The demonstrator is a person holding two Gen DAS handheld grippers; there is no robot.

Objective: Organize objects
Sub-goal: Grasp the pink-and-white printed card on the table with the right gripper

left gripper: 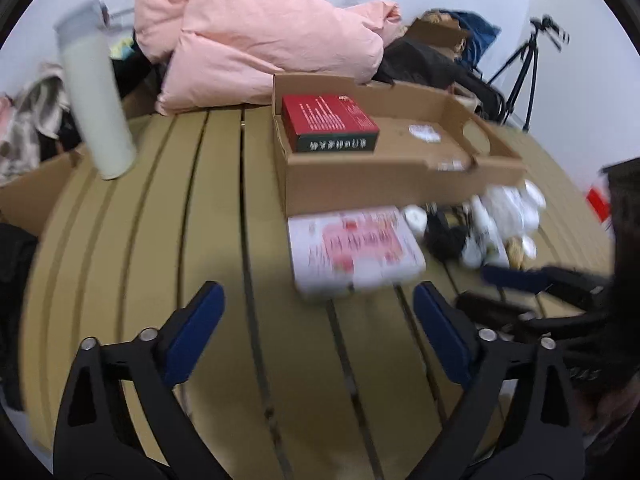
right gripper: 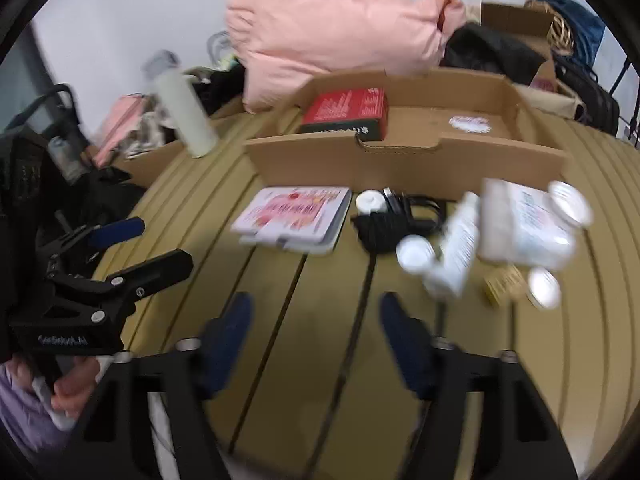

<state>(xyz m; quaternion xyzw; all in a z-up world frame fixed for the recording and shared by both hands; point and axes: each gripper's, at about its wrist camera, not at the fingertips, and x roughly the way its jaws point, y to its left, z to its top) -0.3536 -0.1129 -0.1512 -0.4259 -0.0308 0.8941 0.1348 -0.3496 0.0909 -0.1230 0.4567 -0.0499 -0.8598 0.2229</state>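
Note:
A shallow cardboard tray (left gripper: 400,188) (right gripper: 400,168) sits on the slatted table and holds a red box (left gripper: 328,118) (right gripper: 348,110). In front of it lie a white and pink flat box (left gripper: 352,248) (right gripper: 292,216), a black pouch (right gripper: 384,228), small white jars (right gripper: 416,254), a white tube (right gripper: 460,240) and a white packet (right gripper: 524,224). My left gripper (left gripper: 318,320) is open and empty, just short of the flat box. My right gripper (right gripper: 316,332) is open and empty, short of the pouch. The left gripper also shows in the right wrist view (right gripper: 132,248).
A tall white bottle (left gripper: 96,92) (right gripper: 186,114) stands at the table's left rear. A pink duvet (left gripper: 260,32) (right gripper: 332,28) is heaped behind the tray. Cardboard boxes, dark bags and a tripod (left gripper: 524,68) stand at the back.

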